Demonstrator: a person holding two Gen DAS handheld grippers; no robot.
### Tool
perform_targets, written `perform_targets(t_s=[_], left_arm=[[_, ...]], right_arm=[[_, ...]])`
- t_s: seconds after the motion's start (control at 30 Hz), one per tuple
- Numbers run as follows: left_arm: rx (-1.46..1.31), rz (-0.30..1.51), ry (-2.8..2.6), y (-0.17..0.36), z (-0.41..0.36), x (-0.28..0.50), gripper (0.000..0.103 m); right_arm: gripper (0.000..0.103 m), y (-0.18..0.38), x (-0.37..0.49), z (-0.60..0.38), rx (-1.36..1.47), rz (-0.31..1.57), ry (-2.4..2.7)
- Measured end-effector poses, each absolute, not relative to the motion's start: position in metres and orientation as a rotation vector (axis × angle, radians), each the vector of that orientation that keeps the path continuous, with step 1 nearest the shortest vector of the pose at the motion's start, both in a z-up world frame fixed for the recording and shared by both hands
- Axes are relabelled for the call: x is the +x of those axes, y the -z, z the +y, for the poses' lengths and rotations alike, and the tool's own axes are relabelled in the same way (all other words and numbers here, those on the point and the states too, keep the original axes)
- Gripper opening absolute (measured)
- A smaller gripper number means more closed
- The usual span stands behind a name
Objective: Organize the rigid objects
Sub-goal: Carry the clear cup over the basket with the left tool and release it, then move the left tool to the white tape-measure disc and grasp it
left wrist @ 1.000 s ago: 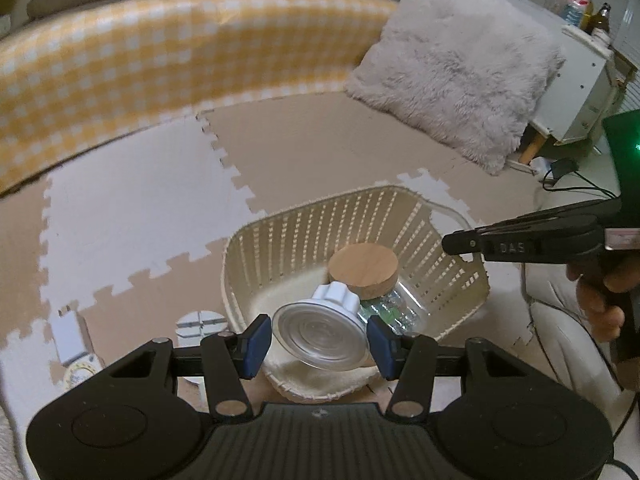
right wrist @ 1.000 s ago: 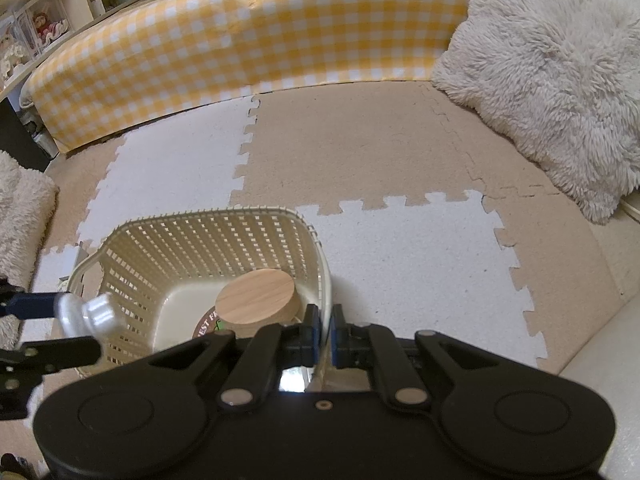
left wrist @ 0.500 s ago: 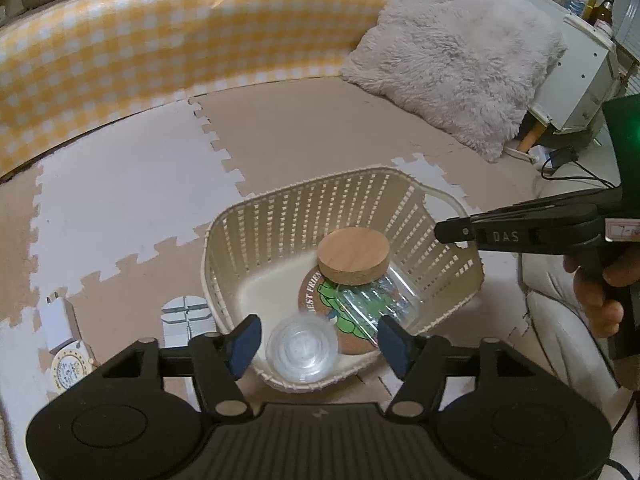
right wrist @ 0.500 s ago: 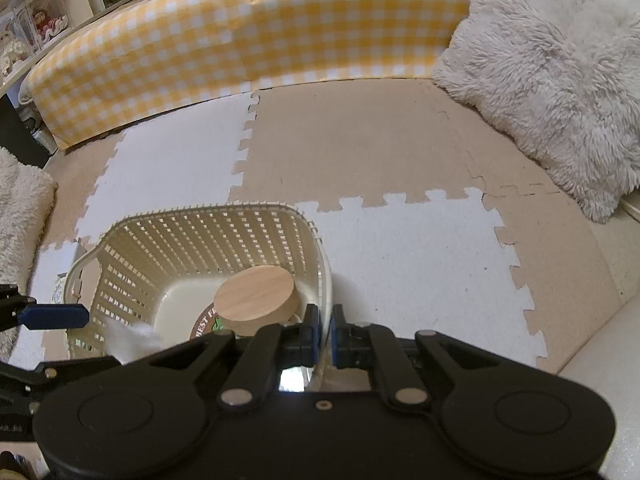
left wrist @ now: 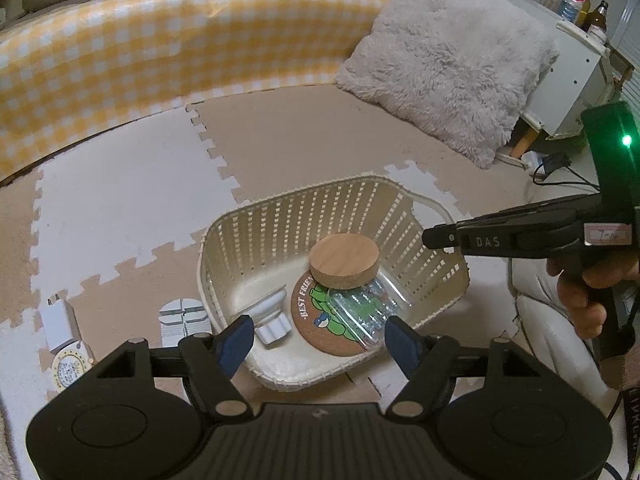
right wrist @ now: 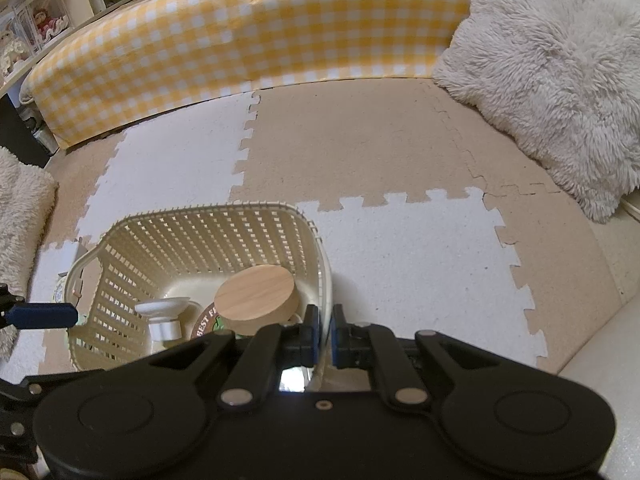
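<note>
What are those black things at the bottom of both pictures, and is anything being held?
They are hand-held grippers, one in each of a person's hands, each with a camera looking along its fingers. The left gripper has just been opening; nothing is between its fingers, and the white cup lies in the basket beside a jar with a wooden lid, on a coaster. The right gripper is shut on the basket's rim. Outside, on the foam mat, lie a charger and two small items.

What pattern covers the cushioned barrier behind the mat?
Yellow-and-white gingham check on the barrier, clearest in the right wrist view.
</note>
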State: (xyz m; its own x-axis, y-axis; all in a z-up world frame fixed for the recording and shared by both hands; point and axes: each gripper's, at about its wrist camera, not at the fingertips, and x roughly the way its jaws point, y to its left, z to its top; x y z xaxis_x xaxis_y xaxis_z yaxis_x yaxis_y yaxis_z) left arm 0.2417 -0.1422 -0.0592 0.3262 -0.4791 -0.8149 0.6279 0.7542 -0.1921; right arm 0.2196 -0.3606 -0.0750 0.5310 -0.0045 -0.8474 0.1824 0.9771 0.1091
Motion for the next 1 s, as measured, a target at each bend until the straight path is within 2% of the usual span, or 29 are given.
perform_targets(t_s=[0.17, 0.23, 0.37, 0.5, 0.63, 1.0], left_arm=[[0.170, 0.980, 0.729, 0.052, -0.136, 0.239, 0.076], [0.165, 0.969, 0.729, 0.049, -0.133, 0.239, 0.082], [0.152, 0.939, 0.724, 0.038, -0.126, 0.239, 0.086], [0.132, 0.896, 0.694, 0.026, -0.116, 0.243, 0.097], [0.110, 0.877, 0.639, 0.021, -0.104, 0.253, 0.102], [0.049, 0.905, 0.433, 0.039, -0.049, 0.288, 0.103]], right_arm=[[0.006, 0.074, 0.219, -0.360, 0.188, 1.008, 0.113], [0.006, 0.074, 0.219, -0.360, 0.189, 1.010, 0.114], [0.006, 0.074, 0.218, -0.359, 0.188, 1.010, 0.114], [0.006, 0.073, 0.218, -0.359, 0.187, 1.011, 0.115], [0.006, 0.073, 0.218, -0.359, 0.187, 1.011, 0.115], [0.006, 0.073, 0.218, -0.359, 0.188, 1.011, 0.114]])
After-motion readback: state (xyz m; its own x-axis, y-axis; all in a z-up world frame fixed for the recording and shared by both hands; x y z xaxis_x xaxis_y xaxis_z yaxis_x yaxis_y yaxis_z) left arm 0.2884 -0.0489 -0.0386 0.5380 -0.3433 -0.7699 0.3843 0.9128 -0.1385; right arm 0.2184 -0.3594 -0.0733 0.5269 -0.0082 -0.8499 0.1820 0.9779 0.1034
